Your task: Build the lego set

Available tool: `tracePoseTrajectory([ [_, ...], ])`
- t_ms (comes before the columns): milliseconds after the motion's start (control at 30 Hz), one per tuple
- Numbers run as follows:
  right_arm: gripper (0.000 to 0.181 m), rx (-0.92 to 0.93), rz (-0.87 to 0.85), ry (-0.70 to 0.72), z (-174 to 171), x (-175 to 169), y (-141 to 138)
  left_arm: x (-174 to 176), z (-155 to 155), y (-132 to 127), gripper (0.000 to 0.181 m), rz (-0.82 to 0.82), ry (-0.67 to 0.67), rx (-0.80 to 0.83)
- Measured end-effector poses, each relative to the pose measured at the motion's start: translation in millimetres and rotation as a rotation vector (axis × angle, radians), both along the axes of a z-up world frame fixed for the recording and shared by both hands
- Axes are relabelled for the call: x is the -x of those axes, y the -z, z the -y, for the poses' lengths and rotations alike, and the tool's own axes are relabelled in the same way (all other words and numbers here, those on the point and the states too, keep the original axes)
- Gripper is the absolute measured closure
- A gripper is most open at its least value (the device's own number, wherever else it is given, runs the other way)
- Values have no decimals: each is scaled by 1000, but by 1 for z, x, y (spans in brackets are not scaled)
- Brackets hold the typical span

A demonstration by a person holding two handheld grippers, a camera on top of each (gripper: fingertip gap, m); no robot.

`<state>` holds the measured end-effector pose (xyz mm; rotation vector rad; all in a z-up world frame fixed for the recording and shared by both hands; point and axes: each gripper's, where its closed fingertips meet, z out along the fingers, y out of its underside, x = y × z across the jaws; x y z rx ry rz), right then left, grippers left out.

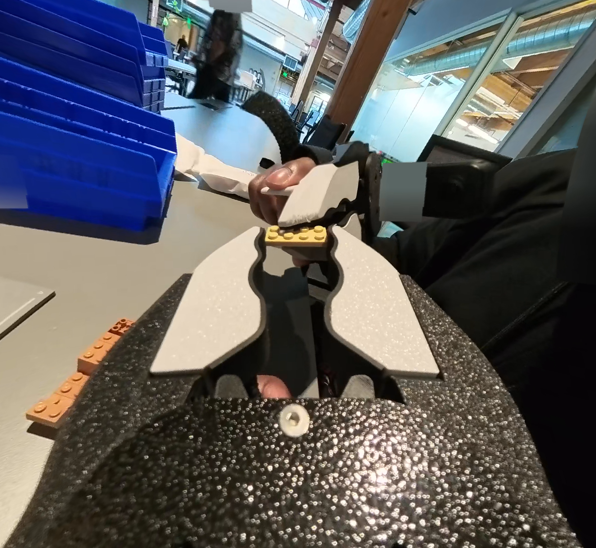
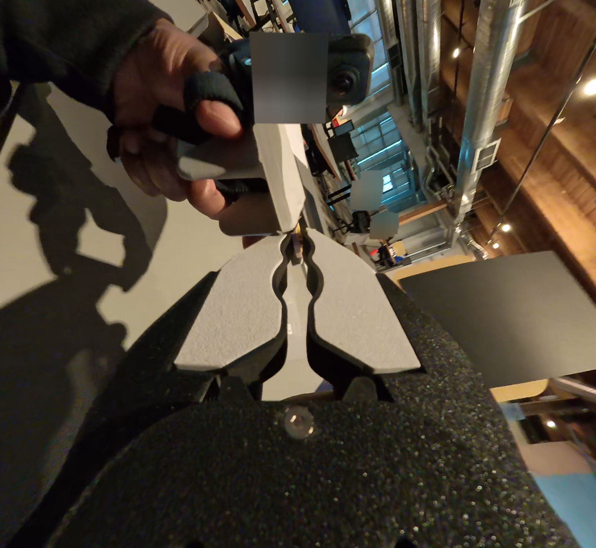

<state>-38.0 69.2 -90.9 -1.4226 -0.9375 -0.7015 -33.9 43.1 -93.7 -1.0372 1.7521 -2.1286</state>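
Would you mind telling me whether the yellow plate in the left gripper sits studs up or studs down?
Studs up: the yellow plate, clamped between the left gripper fingers, shows its round studs facing upward.

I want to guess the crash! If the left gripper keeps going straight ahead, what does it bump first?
Probably the right gripper. The left gripper is shut on the tan lego plate, and the right one's fingers sit right at that plate.

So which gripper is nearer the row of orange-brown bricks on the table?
Left. The left gripper, shut on the tan plate, sits just right of the orange-brown bricks. The right gripper meets it farther off at the plate.
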Motion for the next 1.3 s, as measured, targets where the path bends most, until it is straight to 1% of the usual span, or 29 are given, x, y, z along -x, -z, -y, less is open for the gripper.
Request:
tracePoseTrajectory([
  [133, 177, -30, 55, -18, 3, 3, -2, 4, 2, -2, 146, 2, 12, -14],
  [300, 177, -21, 76, -29, 7, 4, -4, 7, 2, -2, 146, -2, 6, -57],
  [500, 177, -9, 182, -29, 11, 7, -3, 10, 7, 3, 146, -34, 4, -135],
  [767, 177, -5, 279, -58, 16, 13, -6, 15, 14, 1, 145, -10, 36, -156],
  [1000, 178, -8, 316, -79, 17, 18, -9, 20, 16, -2, 146, 34, 45, -186],
  [1300, 178, 3, 351, -90, 18, 22, -8, 22, 18, -1, 146, 39, 52, -202],
])
